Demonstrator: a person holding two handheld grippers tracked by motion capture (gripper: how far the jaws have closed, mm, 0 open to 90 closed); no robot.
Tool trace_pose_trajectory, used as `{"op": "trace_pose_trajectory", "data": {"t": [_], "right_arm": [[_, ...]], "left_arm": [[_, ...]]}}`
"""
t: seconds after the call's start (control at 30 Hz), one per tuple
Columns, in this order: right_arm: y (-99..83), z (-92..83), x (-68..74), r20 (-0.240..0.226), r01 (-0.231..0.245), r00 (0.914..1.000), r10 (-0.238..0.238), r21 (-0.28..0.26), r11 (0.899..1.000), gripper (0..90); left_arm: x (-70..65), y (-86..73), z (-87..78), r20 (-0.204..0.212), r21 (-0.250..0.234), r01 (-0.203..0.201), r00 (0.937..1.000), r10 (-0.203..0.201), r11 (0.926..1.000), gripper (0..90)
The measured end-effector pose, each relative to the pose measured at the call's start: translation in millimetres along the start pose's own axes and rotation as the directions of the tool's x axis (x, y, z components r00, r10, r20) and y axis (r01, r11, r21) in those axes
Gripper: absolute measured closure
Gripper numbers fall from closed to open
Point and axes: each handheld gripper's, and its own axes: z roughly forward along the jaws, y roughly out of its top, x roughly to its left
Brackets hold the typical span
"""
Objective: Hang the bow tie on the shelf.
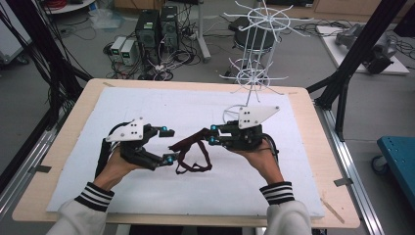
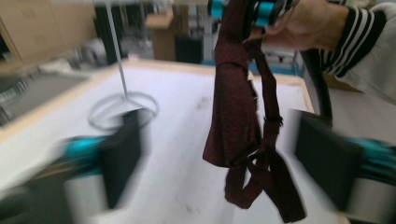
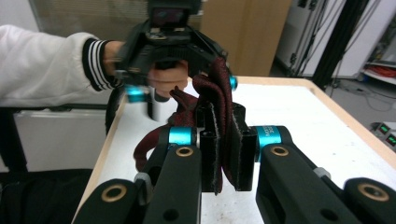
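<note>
A dark red strappy garment (image 1: 192, 151) hangs between my two grippers over the white mat (image 1: 147, 103). My right gripper (image 1: 213, 135) is shut on its upper end. In the right gripper view the black pads (image 3: 243, 154) clamp the folded fabric (image 3: 219, 112). My left gripper (image 1: 167, 145) is open, with its jaws spread wide just left of the garment. In the left gripper view the garment (image 2: 238, 121) dangles between my blurred jaws, and its straps (image 2: 268, 182) loop at the bottom. The right gripper (image 2: 240, 8) holds it from above.
A white wire hanging rack (image 1: 255, 58) stands at the back of the mat, its round base (image 2: 122, 109) on the surface. The wooden table edge (image 1: 313, 127) runs around the mat. Computers and cables (image 1: 151, 34) sit on the floor behind, and a blue cart (image 1: 399, 156) is at the right.
</note>
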Motion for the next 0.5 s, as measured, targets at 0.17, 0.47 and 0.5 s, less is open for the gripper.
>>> {"op": "trace_pose_trajectory", "data": {"t": [0.17, 0.47, 0.5], "right_arm": [[-0.5, -9.8, 0.3, 0.036, -0.010, 0.9993, 0.010, -0.003, 1.000, 84.8], [-1.5, -26.2, -0.9, 0.096, -0.015, 0.9952, 0.017, -0.022, 1.000, 84.7], [-1.6, -28.0, -1.1, 0.102, -0.015, 0.9946, 0.017, -0.022, 1.000, 84.7]], "left_arm": [[-3.4, -3.8, -9.8, -0.096, -0.038, -0.027, 0.9951, 0.023, 0.9989, 1.7], [3.7, -17.8, -32.2, -0.194, -0.034, 0.004, 0.9809, -0.011, 0.9994, 1.7], [3.8, -20.1, -35.0, -0.206, -0.037, 0.002, 0.9785, -0.009, 0.9993, 1.7]]}}
